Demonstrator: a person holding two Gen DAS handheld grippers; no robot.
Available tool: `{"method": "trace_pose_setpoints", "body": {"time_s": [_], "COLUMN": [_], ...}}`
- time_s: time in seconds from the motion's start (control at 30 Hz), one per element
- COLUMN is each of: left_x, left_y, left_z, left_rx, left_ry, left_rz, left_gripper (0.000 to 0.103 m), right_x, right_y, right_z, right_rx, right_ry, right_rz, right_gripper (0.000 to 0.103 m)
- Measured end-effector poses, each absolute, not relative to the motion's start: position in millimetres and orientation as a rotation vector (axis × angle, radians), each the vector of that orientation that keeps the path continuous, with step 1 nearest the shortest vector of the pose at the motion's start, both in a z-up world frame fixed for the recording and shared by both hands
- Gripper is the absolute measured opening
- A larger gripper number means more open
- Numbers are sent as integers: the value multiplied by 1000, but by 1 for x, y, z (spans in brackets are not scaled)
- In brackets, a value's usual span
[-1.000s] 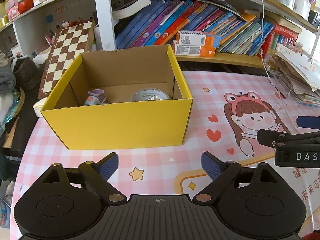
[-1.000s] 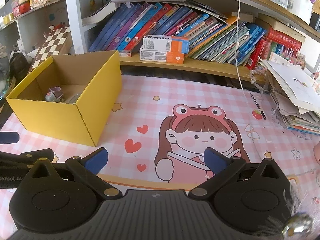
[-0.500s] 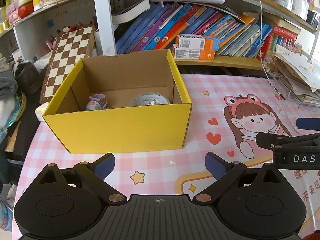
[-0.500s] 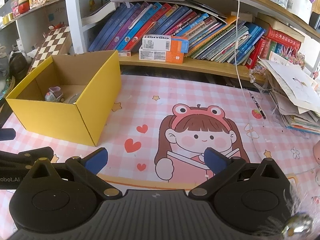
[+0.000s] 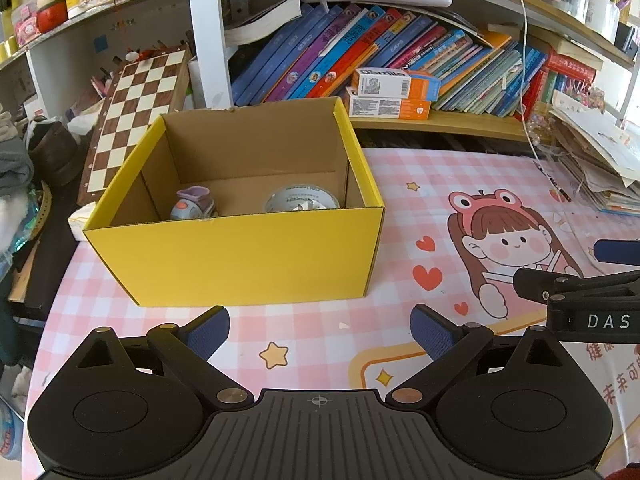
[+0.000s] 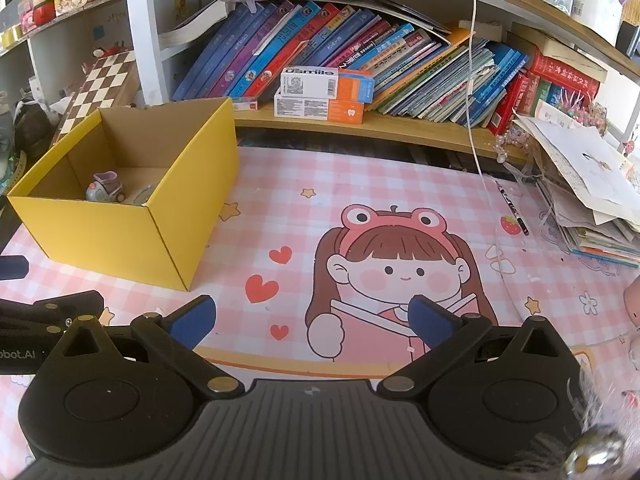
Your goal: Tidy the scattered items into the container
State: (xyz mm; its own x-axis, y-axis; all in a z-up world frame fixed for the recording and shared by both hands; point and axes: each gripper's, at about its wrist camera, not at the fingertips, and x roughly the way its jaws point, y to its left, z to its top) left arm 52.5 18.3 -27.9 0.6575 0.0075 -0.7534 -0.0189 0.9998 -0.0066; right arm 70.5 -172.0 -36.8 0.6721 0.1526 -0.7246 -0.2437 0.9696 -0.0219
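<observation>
Open-topped yellow cardboard box (image 5: 236, 256) sits toward the left edge of the pink checked cartoon-print table mat (image 6: 360, 184), its back wall near the bookshelf side. Inside on the box floor: a small purple-and-grey toy figure (image 5: 193, 204) at the left, a round silver tape-like roll (image 5: 301, 200) to its right; they lie apart. Left gripper (image 5: 320, 326) hovers just short of the box's front wall, blue pads spread wide, nothing between them. Right gripper (image 6: 310, 316) hangs over the mat's printed girl, likewise spread and empty. Judgement: between picks, or near the end; no loose item shows on the open mat. A pale pink object (image 6: 632, 306) peeks in at the right edge, identity unclear. The next move likely calls for swinging the right gripper that way and checking before closing.
</observation>
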Motion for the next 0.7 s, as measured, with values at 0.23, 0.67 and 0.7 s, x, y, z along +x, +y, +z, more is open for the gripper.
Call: {"method": "trace_pose_setpoints", "body": {"time_s": [0.23,0.67,0.7], "left_x": [52,51,51], "left_y": [17,17,17], "left_z": [-27,-26,-26], "left_rx": [-9,-8,-6], "left_ry": [848,842,840], "left_rz": [10,8,8], "left_gripper": [99,102,102], "right_x": [71,71,71], "right_y": [-172,-171,-171], "right_z": [-37,-37,-37], "right_rx": [-125,-127,-126], "right_ry": [804,806,806], "right_rz": [227,230,229], "right_gripper": [103,103,103]}}
